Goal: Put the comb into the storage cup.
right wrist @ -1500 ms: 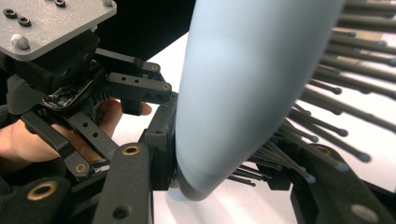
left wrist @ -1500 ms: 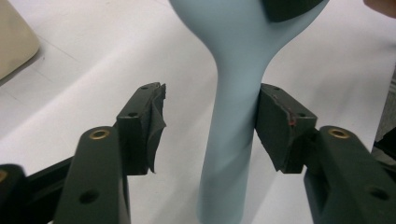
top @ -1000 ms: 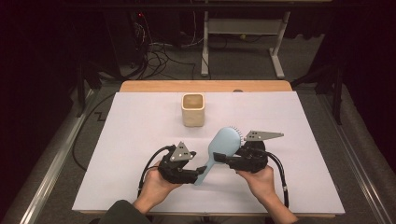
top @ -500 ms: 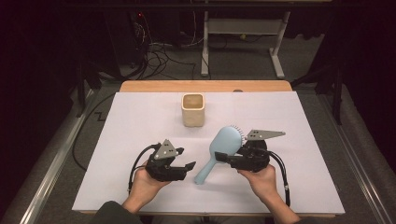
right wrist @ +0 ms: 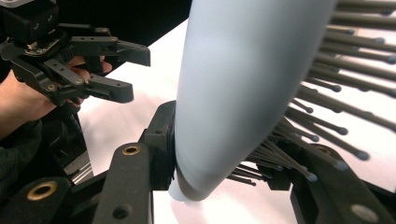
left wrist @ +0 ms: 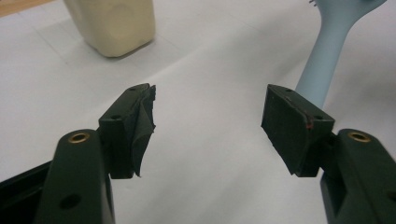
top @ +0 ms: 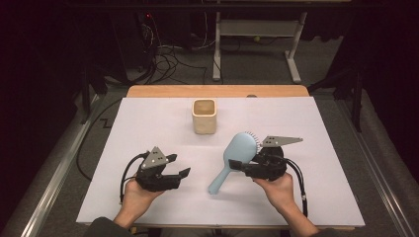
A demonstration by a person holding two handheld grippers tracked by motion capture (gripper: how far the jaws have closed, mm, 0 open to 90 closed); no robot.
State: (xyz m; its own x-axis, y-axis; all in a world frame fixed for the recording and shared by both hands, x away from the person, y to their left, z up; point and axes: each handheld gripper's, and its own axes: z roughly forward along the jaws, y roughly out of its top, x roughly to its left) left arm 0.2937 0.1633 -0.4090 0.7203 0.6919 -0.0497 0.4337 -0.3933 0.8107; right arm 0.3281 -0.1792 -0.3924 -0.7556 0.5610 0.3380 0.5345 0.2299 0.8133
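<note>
Hairbrush gripped by the right jaws, left jaws apart and empty

Hairbrush (top: 236, 157), pale blue with dark bristles, is clamped at its head by the right gripper (top: 247, 165); in the right gripper view the jaws press on the brush's smooth back on one side and its bristles on the other; the handle slants down toward the person's side and its tip sits low over the white sheet covering the tabletop (top: 321, 148) (whether the tip touches the sheet cannot be told). Left gripper (top: 180, 168) sits well apart from the brush, to its left in the high view; its jaws have just been opening and now stand wide with nothing between them; in the left gripper view bare white sheet shows in the gap, with the brush handle beyond the one jaw. Cream cup (top: 204, 116), square-sided and upright, stands farther back on the sheet, apart from both grippers and from the brush.
</note>
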